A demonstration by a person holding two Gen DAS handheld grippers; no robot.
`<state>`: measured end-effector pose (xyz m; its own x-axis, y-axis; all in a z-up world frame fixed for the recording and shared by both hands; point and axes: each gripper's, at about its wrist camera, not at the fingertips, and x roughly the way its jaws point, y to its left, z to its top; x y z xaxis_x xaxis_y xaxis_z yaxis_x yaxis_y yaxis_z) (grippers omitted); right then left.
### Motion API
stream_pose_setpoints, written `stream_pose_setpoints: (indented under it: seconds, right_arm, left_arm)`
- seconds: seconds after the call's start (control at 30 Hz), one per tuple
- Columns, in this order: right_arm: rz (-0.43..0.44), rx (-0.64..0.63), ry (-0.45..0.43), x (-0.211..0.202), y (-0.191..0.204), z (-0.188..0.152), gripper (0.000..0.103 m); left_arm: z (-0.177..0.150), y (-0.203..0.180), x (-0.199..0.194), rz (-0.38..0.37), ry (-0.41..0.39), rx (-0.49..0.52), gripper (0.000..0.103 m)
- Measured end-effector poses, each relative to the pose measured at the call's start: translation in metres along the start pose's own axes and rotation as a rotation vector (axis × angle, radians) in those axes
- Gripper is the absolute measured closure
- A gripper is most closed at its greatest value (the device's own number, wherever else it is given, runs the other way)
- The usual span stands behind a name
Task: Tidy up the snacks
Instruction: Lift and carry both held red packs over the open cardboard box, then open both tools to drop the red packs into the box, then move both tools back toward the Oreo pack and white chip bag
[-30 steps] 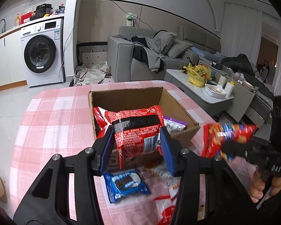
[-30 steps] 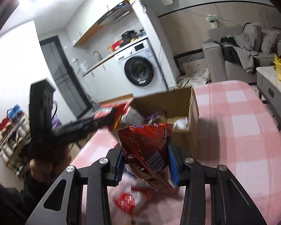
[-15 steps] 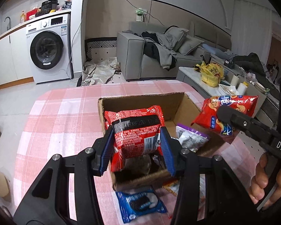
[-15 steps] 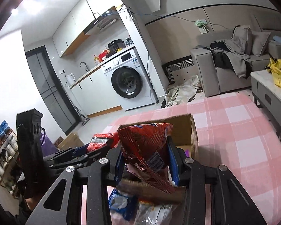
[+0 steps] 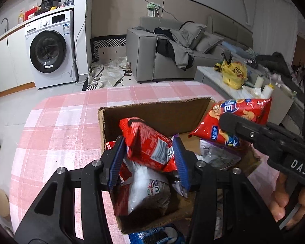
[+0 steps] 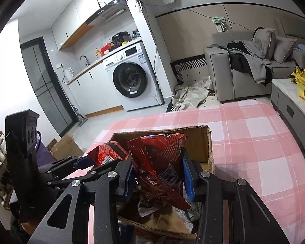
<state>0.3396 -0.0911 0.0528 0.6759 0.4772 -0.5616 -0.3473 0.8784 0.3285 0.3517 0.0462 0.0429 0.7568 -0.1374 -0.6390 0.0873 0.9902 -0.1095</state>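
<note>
An open cardboard box (image 5: 156, 111) (image 6: 201, 142) stands on the pink checked tablecloth. My left gripper (image 5: 149, 159) is shut on a red snack packet (image 5: 148, 142) and holds it over the box. My right gripper (image 6: 157, 174) is shut on a red chip bag (image 6: 158, 158), which hangs above the box's near part. In the left wrist view that chip bag (image 5: 233, 118) shows at the right, over the box's right side, with a hand (image 5: 284, 199) on the handle. Several packets (image 5: 148, 191) lie inside the box.
A blue cookie pack (image 5: 158, 235) lies on the cloth in front of the box. Beyond the table (image 6: 254, 138) are a washing machine (image 5: 50, 50), a grey sofa (image 5: 172, 46) with clothes, and a low table with a yellow bag (image 5: 233, 73).
Both grippers moved forward with their packets, from in front of the box to above its opening. The box now sits closer in both views. Neither grip changed.
</note>
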Motion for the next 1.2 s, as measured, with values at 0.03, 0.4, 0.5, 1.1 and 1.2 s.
stream_pose_setpoints:
  seconds: [0.03, 0.4, 0.5, 1.1, 1.2]
  right_arm:
    - [-0.003, 0.003, 0.006, 0.001, -0.002, -0.002, 0.063]
    - [0.018, 0.067, 0.054, 0.02, -0.026, -0.007, 0.062]
    - [0.029, 0.072, 0.035, 0.014, -0.029, -0.005, 0.054]
    - [0.017, 0.007, 0.019, -0.08, -0.024, -0.031, 0.0]
    - [0.033, -0.006, 0.044, -0.088, -0.019, -0.043, 0.0]
  left_arm:
    - [0.0, -0.001, 0.003, 0.005, 0.0, 0.005, 0.058]
    - [0.001, -0.018, 0.035, 0.088, 0.014, 0.077, 0.058]
    - [0.002, -0.021, 0.035, 0.092, 0.016, 0.079, 0.058]
    - [-0.044, -0.019, -0.084, 0.071, -0.064, 0.024, 0.0]
    - [-0.061, -0.006, -0.102, 0.08, -0.07, 0.007, 0.001]
